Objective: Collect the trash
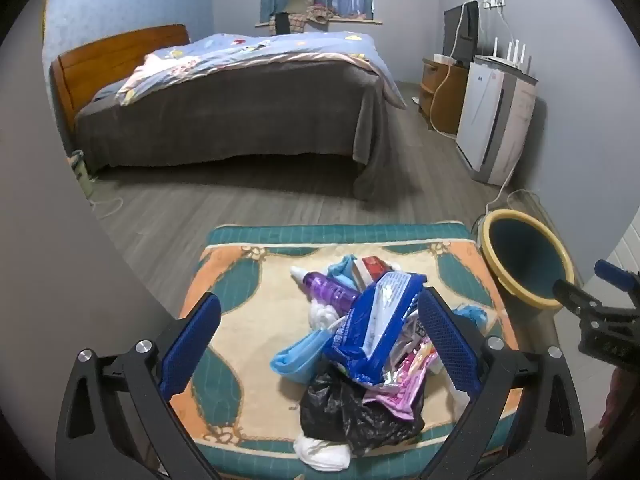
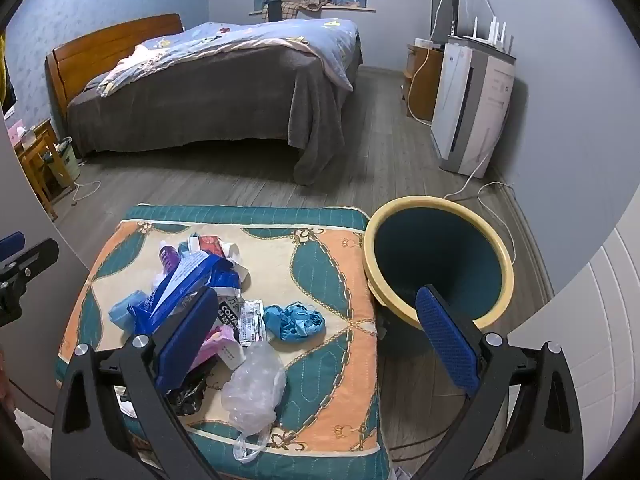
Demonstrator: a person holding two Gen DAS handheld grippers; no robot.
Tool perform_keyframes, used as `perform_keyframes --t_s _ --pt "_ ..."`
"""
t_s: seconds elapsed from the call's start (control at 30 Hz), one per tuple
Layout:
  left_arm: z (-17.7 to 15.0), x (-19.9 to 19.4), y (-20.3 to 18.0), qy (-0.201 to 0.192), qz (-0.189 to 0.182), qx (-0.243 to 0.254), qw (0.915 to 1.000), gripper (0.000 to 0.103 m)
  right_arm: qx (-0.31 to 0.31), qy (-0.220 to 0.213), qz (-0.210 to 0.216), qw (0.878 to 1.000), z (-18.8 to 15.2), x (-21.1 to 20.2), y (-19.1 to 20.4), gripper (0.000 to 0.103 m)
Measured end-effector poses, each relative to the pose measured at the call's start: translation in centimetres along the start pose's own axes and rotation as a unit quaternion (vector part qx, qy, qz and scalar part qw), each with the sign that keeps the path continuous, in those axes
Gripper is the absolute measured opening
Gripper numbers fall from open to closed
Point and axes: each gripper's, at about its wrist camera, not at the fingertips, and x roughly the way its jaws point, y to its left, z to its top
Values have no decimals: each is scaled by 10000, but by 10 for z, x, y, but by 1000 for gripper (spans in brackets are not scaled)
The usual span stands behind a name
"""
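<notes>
1. Left gripper (image 1: 320, 344) is hanging spread wide, empty, over the trash pile (image 1: 360, 344) mid-cushion.
2. Right gripper (image 2: 320, 344) is likewise gaping, empty.
3. Teal, yellow-rimmed round plastic bin (image 2: 438, 266) is apparently touching the teal-and-orange patterned cushion's (image 2: 320, 232) right edge.

1. We see a padded mat (image 2: 332, 280) with a teal and orange pattern; it lies on the grey wooden floor (image 2: 380, 152).
2. On the mat we see a pile of trash: a blue wrapper (image 1: 376, 320), a purple bottle (image 1: 328, 286), a black plastic bag (image 1: 352, 412), a clear plastic bag (image 2: 254, 384) and a crumpled blue glove (image 2: 294, 320).
3. A yellow-rimmed bin (image 2: 436, 264) stands on the floor, touching the mat's right edge.
</notes>
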Motion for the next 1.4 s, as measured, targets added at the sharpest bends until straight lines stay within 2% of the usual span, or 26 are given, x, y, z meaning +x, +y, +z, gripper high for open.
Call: perform_keyframes --t_s 0.23,0.33,0.73,1.4 --pt "3 5 -4 30 29 66 10000 98 40 86 16 10000 -1 3 -1 97" --pt "2 -5 -5 -79 23 104 9999 98 56 74 23 10000 0 1 -1 97" --pt "-3 -6 -15 -210 86 371 9991 98 124 84 65 9999 -2 3 -4 97" --pt "-3 -7 -17 -209 72 375 9991 98 133 162 104 9997 -4 5 -4 97"
